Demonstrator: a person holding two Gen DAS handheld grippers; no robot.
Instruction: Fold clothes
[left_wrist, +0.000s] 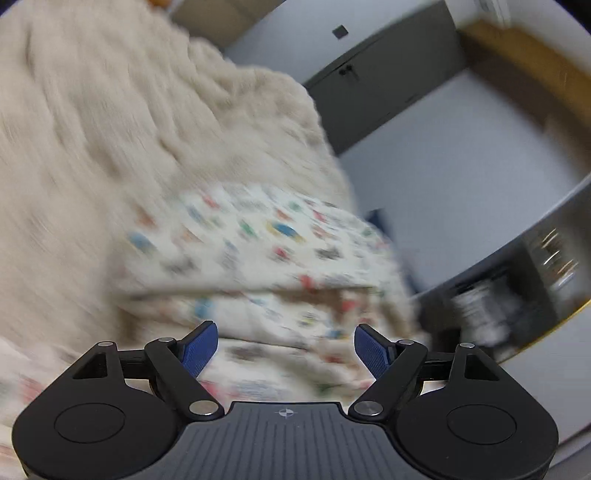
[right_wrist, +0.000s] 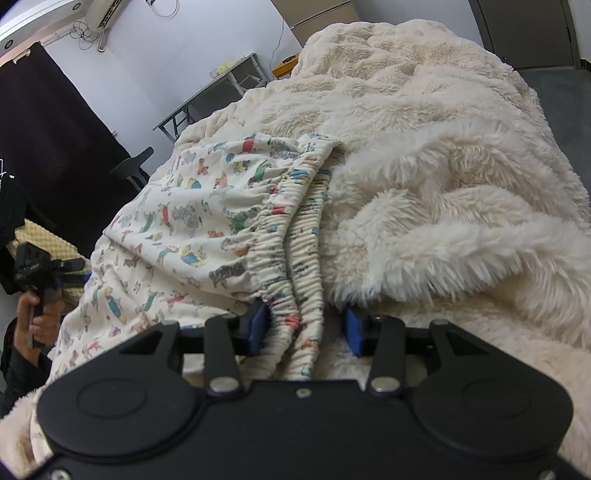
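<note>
One printed garment (right_wrist: 192, 221) with small cartoon figures, folded over so that two layers of gathered elastic waistband (right_wrist: 291, 236) lie side by side. One cream fleece blanket (right_wrist: 443, 166) under it. Two grippers: the right gripper (right_wrist: 306, 328), and the left gripper (right_wrist: 44, 266), seen from the right wrist in one hand (right_wrist: 40, 317). Each shows two blue fingers (left_wrist: 199, 349). In the background, one folding table (right_wrist: 221, 88), one dark cabinet (left_wrist: 388, 85) with what looks like two doors, though that view is blurred.
</note>
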